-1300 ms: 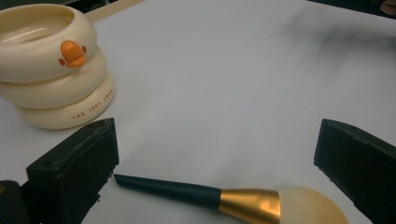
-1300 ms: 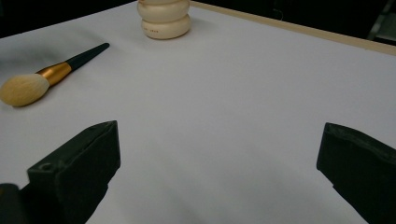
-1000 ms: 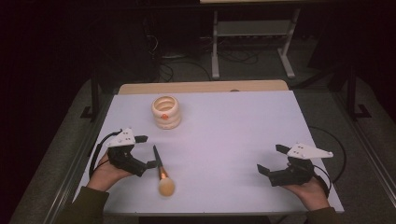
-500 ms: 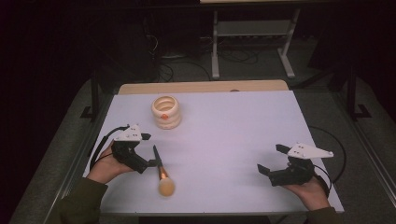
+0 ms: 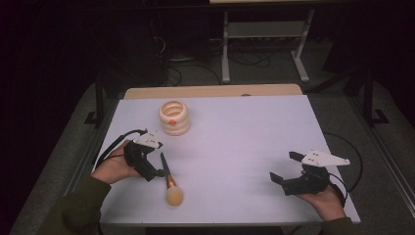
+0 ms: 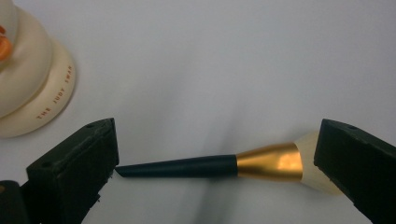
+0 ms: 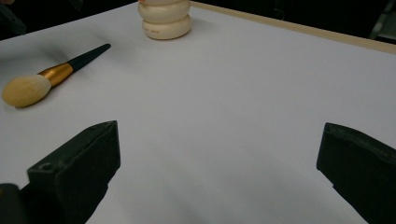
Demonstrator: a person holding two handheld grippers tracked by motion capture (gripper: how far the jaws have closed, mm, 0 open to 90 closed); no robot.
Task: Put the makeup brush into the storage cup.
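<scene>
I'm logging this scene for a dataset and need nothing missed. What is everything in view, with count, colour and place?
makeup brush: one, black handle, gold ferrule, tan bristles; lying on the table's near left, between the left gripper's open jaws.
ribbed holder: one, cream with an orange spot; standing on the far left of the table.
table: one, white top with a wooden far edge.
metal stand: one, grey; on the floor beyond the table.
cables: several, dark; on the floor beyond the table.
left gripper: one, black, open, low over the brush.
right gripper: one, black, open, near right, apart from everything.
hands: two, one holding each gripper.
</scene>
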